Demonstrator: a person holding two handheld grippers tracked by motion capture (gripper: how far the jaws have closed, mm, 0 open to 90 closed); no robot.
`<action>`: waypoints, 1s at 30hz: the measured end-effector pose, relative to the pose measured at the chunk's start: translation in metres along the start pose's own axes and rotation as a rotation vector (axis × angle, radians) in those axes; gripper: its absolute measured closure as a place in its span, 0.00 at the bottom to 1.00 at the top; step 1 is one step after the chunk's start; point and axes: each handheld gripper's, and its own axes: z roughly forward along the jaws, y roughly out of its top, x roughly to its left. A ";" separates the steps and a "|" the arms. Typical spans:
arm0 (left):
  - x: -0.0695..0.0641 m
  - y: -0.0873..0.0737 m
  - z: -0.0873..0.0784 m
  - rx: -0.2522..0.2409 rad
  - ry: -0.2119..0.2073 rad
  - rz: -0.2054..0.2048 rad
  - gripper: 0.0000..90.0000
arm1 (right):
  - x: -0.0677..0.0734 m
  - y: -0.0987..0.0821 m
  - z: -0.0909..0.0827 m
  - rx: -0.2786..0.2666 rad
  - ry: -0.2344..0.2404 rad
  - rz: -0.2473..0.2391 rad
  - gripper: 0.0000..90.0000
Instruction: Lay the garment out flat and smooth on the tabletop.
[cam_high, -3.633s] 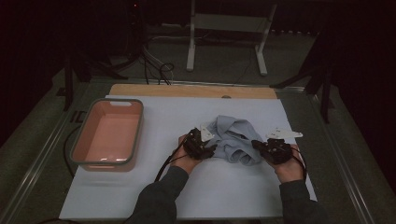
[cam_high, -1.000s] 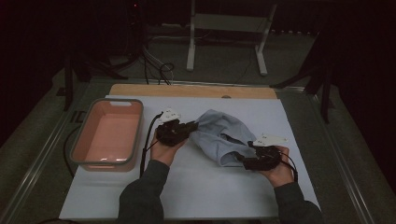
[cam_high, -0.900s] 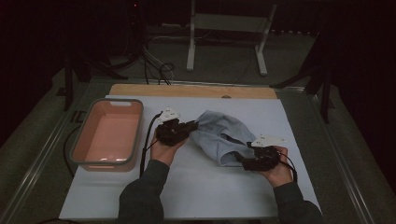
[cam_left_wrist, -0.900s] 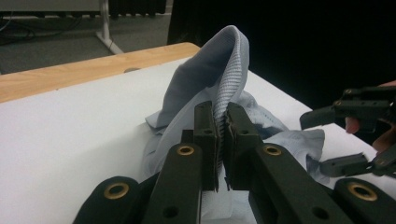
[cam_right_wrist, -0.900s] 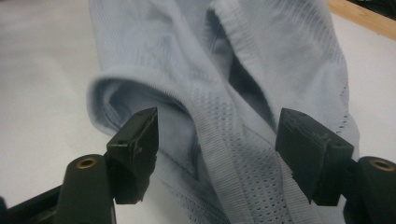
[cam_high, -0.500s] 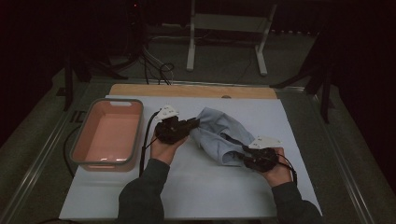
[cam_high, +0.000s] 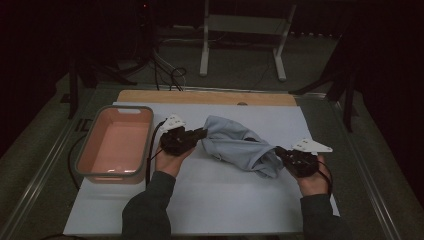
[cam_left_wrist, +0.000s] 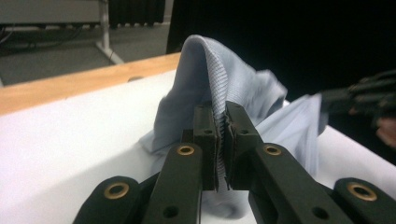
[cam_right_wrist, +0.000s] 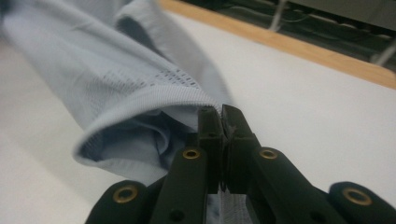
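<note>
A light blue garment (cam_high: 237, 145) lies stretched across the middle of the white table cover. My left gripper (cam_high: 202, 133) is shut on its left end; the left gripper view shows a ribbed edge of the garment (cam_left_wrist: 219, 84) pinched between the jaws at my left gripper (cam_left_wrist: 221, 135). My right gripper (cam_high: 278, 152) holds the garment's right end. Its jaws have just been closing, and in the right gripper view they stand pressed together at my right gripper (cam_right_wrist: 221, 122) with a hem of the garment (cam_right_wrist: 140, 93) caught between them.
A pink tub (cam_high: 116, 145) with a grey rim stands at the left of the white cover (cam_high: 220, 200). A wooden strip (cam_high: 205, 97) runs along the far edge. Beyond it a metal stand (cam_high: 245, 30) and cables rest on the dark floor.
My right gripper has slid left onto the garment's right end and shut on it. My left gripper has stayed about where it was, holding the left end, and the cloth now runs taut between them.
</note>
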 end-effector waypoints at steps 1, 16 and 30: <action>0.002 -0.002 0.001 0.007 0.004 -0.005 0.96 | -0.003 0.000 -0.002 -0.007 -0.010 0.014 0.98; -0.003 -0.010 0.007 0.032 0.035 -0.009 0.58 | 0.001 -0.001 0.007 0.010 -0.008 0.017 0.98; -0.030 -0.030 0.009 0.054 0.049 0.023 0.44 | 0.006 0.001 0.011 0.015 0.000 0.009 0.97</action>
